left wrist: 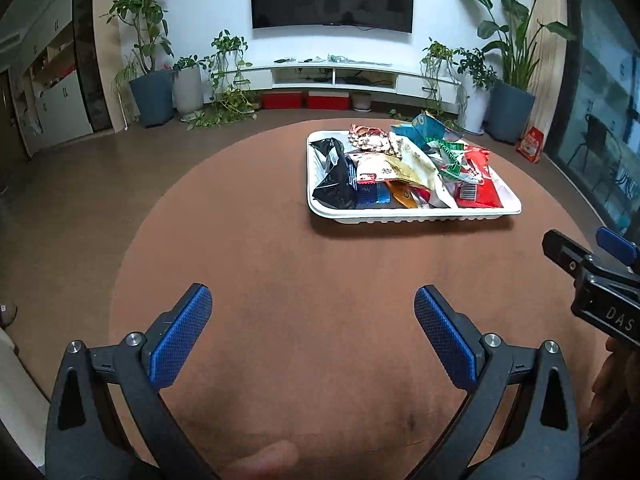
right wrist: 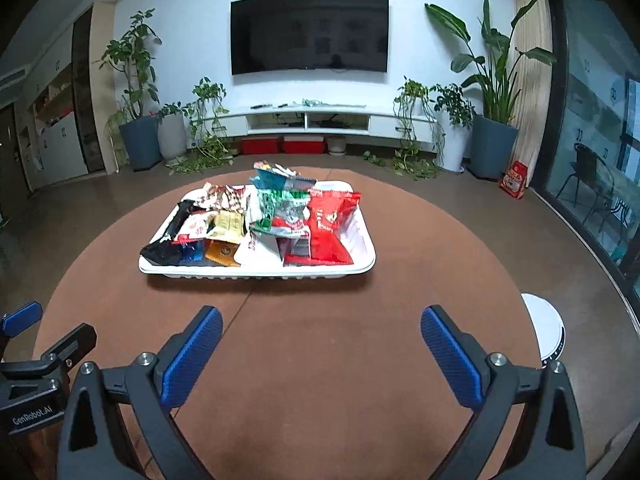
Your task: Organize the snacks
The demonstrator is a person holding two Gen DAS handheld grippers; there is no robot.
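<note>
Snacks (right wrist: 272,224) all piled in the white tray (right wrist: 256,272) on the table (right wrist: 320,360), so gathering looks about finished. Left hand-held gripper (left wrist: 312,320) and right hand-held gripper (right wrist: 320,336) both hover spread wide, holding nothing.

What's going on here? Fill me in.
A person holds two grippers above a round brown table. The left gripper and right gripper are both open and empty. A white tray piled with snack packets sits ahead, untouched by either gripper.
</note>
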